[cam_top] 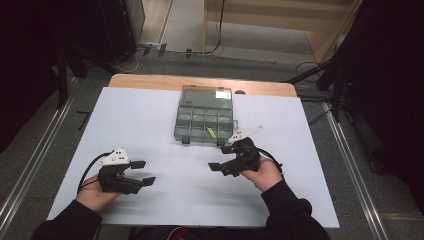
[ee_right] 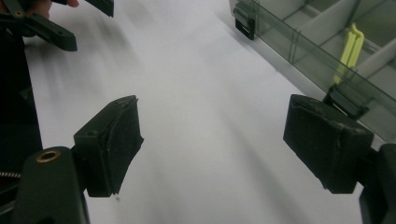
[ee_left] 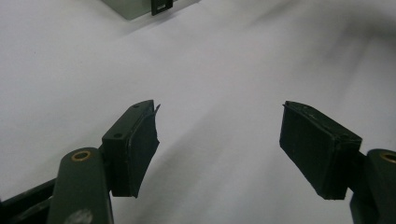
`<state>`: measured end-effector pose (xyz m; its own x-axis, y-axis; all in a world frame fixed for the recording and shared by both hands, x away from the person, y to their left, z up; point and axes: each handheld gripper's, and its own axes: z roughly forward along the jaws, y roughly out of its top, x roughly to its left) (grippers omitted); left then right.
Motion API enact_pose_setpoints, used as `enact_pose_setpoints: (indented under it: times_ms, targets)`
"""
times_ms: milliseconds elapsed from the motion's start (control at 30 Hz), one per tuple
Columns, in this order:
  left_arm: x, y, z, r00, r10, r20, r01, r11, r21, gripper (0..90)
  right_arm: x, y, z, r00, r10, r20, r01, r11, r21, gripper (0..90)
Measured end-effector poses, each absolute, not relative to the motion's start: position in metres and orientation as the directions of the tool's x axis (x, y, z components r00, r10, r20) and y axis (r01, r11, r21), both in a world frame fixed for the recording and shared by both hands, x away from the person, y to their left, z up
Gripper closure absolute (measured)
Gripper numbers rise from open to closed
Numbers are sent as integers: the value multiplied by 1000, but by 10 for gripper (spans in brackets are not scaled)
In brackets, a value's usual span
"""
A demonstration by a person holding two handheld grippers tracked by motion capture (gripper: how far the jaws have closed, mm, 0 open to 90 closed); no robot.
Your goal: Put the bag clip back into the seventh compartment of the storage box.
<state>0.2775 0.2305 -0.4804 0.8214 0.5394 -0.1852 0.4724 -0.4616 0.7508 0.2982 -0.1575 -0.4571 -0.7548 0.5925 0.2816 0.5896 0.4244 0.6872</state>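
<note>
A clear plastic compartment box (cam_top: pixel 205 120) lies on the white sheet (cam_top: pixel 165 190) at the table's far middle, lid open toward the back. A small yellow-green clip (cam_top: pixel 212 133) rests in one front compartment; the right gripper view shows the same clip (ee_right: pixel 350 49) behind the box wall (ee_right: pixel 299 44). My left gripper (cam_top: pixel 144 172) hovers open over the sheet at the near left, nothing between its pads (ee_left: pixel 135 144). My right gripper (cam_top: pixel 218 169) is open too, just in front of the box's right corner, pointing left, with empty pads (ee_right: pixel 327 140).
Two black latches (cam_top: pixel 185 141) stick out from the box's front edge. The wooden table edge (cam_top: pixel 150 81) shows behind the sheet. Metal rails (cam_top: pixel 35 165) run along both sides of the table, and cables lie on the floor beyond. The other gripper's jaws (ee_right: pixel 56 37) appear at the right gripper view's top left.
</note>
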Motion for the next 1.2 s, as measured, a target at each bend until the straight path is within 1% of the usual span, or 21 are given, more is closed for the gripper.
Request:
enact_pose_setpoints:
  times_ms: [167, 400, 833, 1200]
  targets:
    - [277, 231, -480, 820, 541, -186, 473, -459, 752, 270, 288, -168, -463, -752, 596, 283, 592, 419, 689, 195]
    - [277, 230, -480, 821, 540, -186, 473, -460, 752, 270, 272, -182, -472, -772, 588, 240, 548, 427, 719, 196]
    - [278, 230, -481, 821, 541, -184, 473, -463, 749, 270, 247, -192, -484, -777, 581, 241, 551, 442, 708, 196]
    - [278, 230, -481, 822, 540, -182, 472, -465, 749, 270, 232, -208, -490, -757, 607, 243, 568, 425, 705, 196]
